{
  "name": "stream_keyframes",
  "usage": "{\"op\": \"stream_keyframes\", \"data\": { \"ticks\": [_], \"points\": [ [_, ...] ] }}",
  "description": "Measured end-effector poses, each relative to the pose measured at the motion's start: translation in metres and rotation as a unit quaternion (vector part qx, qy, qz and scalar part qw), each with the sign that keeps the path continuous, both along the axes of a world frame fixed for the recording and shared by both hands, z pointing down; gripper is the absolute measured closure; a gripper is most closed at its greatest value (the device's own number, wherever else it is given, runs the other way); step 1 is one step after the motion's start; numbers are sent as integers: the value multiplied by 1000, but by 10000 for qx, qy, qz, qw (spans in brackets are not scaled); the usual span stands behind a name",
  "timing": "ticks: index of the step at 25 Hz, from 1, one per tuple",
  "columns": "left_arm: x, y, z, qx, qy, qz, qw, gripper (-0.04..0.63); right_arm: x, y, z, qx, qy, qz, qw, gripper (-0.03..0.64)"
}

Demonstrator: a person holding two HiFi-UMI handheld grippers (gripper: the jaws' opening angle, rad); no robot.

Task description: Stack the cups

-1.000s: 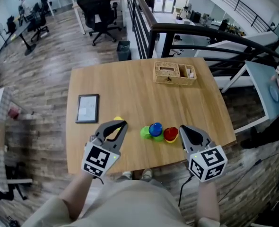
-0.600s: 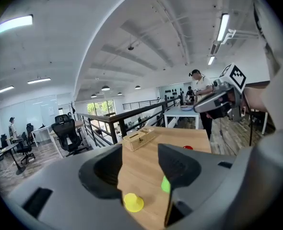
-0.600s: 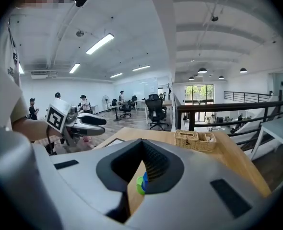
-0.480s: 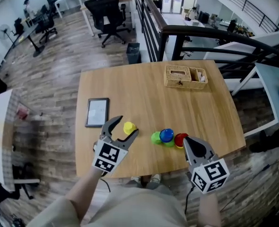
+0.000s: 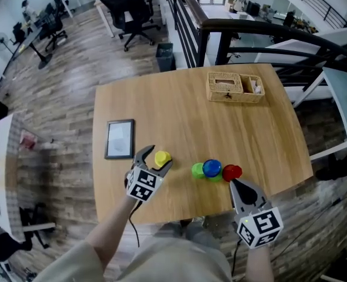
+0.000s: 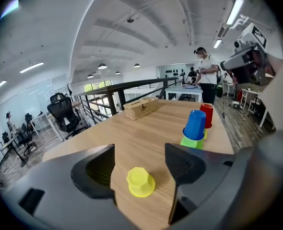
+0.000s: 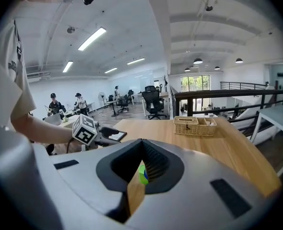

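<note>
Stacking is barely begun: the blue cup (image 5: 212,168) tops the green cup (image 5: 198,170) near the counter's (image 5: 179,104) front edge, with the red cup (image 5: 232,172) beside them. Just opened wide, the left gripper's (image 5: 156,157) fingers (image 6: 96,169) flank the loose yellow cup (image 5: 162,158); the right gripper (image 5: 239,187) is closed and empty.

A person in a pale beige short-sleeved shirt (image 5: 162,260) worked with hand-held tools; the left tongs (image 5: 157,158) and right tongs (image 5: 233,184) were dark grey, broad and curved, with ribbed inner pads; each carried a white cube (image 5: 259,228) printed with black square markers; a thin black cable (image 5: 133,228) trailed behind.
</note>
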State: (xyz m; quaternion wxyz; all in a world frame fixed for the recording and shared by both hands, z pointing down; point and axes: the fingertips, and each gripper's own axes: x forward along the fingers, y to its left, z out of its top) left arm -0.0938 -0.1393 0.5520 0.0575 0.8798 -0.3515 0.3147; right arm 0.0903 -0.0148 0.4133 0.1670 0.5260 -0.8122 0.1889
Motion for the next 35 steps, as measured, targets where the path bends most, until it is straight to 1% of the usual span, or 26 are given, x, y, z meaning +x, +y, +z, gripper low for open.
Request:
{"op": "stream_keyframes", "data": {
  "ticks": [10, 12, 15, 18, 23, 25, 26, 30, 35],
  "points": [
    [-6, -13, 71, -434, -338, -184, 9983, 276, -1, 0, 37, -258, 118, 44, 9996, 592],
    [-6, -15, 82, -538, -374, -195, 9977, 276, 0, 1, 43, -317, 112, 53, 9994, 592],
    [-7, -15, 97, -815, -417, -245, 9955, 276, 1, 2, 51, -404, 126, 42, 9991, 592],
    [-11, -18, 106, -946, -408, -367, 9940, 276, 1, 3, 56, -473, 128, 20, 9988, 592],
    [-14, -16, 116, -1073, -477, -432, 9921, 284, 3, 6, 60, -510, 133, -2, 9986, 592],
    [-14, -16, 118, -1093, -523, -459, 9916, 328, 5, 6, 61, -510, 142, 6, 9986, 592],
    [-14, -15, 117, -1090, -528, -470, 9915, 331, 6, 7, 61, -511, 148, 13, 9986, 592],
    [-11, -14, 112, -1086, -458, -450, 9920, 334, 12, 10, 60, -502, 161, 50, 9986, 592],
    [-3, -10, 87, -1054, -280, -400, 9932, 334, 21, 13, 49, -412, 150, 131, 9990, 592]
  ]
}}
